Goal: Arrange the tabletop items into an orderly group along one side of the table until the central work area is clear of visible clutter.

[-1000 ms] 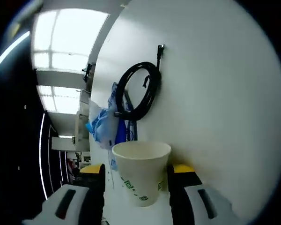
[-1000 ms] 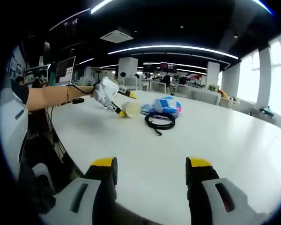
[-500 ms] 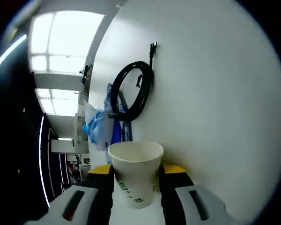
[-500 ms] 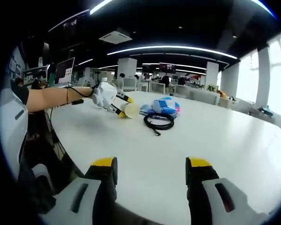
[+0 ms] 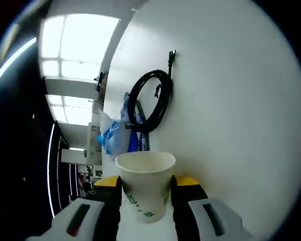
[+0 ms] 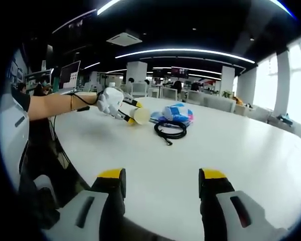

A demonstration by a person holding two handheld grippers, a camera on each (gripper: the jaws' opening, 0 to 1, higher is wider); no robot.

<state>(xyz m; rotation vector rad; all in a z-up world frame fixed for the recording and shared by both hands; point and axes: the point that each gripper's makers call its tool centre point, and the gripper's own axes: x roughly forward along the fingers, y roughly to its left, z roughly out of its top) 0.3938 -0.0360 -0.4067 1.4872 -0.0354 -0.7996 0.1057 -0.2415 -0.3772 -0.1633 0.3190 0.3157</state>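
1. One paper cup (image 5: 146,187) sits between my left gripper (image 5: 146,196) jaws, both yellow-tipped jaws pressed against its sides, so it's clamped; white cup, green print, open mouth facing away from the camera.
2. Seen from the right gripper view, that same cup (image 6: 141,116) is held on its side just over the white table (image 6: 251,150), at the end of the left gripper (image 6: 131,113), with a gloved hand (image 6: 109,101) and bare forearm behind it.
3. Just beyond the cup lies a coiled black cable (image 5: 151,100), flat on the table, one loose plug end sticking out past the coil.
4. Touching the cable's far edge is a blue and white plastic bag (image 5: 114,138); in the right gripper view the bag (image 6: 176,113) lies behind the cable (image 6: 171,130).
5. Cup, cable and bag are clustered near each other toward the far side of the table; the near part is bare white surface.
6. My right gripper (image 6: 163,188) hovers above the near table edge, jaws spread wide apart, holding nothing.
7. Background: open office with desks, monitors, ceiling light strips, bright windows on the right.
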